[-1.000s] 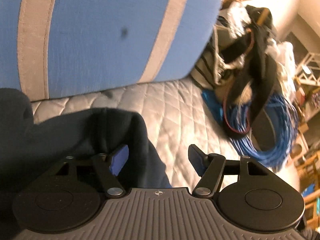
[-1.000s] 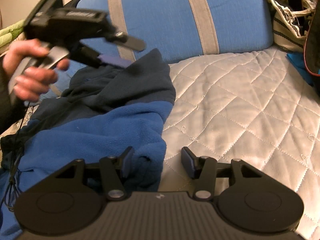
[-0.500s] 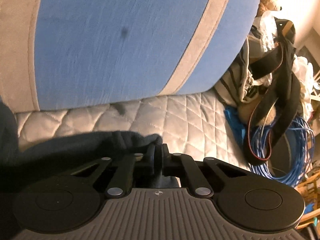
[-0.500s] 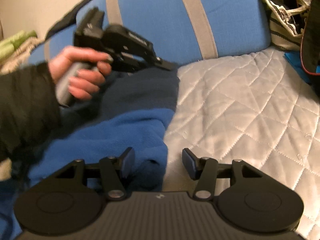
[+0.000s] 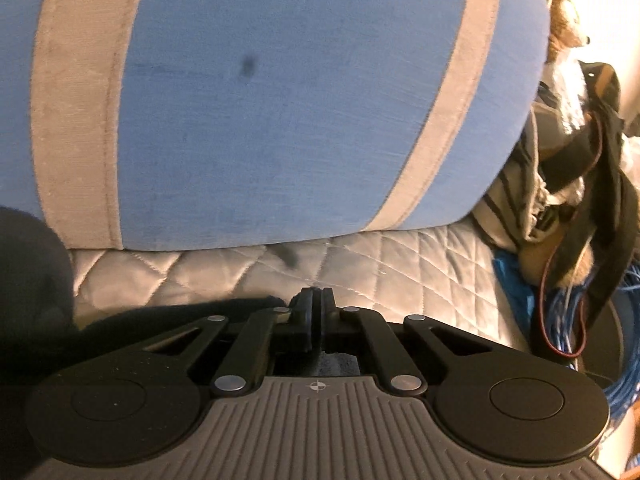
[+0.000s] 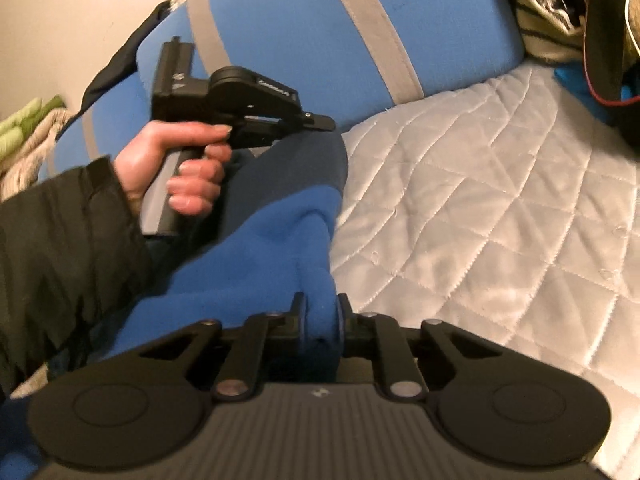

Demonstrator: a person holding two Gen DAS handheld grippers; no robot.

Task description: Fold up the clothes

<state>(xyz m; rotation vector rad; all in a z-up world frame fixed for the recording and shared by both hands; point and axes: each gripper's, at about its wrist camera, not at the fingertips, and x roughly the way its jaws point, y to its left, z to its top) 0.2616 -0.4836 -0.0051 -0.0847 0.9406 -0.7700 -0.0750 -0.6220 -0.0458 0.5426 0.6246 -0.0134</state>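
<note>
We pinch the fleece's (image 6: 256,280) navy edge in our left gripper (image 5: 316,312) while our right gripper's (image 6: 320,320) jaws are closing on its blue fold.

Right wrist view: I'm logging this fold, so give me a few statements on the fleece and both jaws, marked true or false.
1. The right gripper has blue fleece between its jaws. True.
2. The left gripper hangs wide open above the garment. False: it is shut at the dark navy part.
3. The garment lies on a quilted grey cover. True.
4. The cushion behind is plain red. False: blue with grey stripes.
</note>
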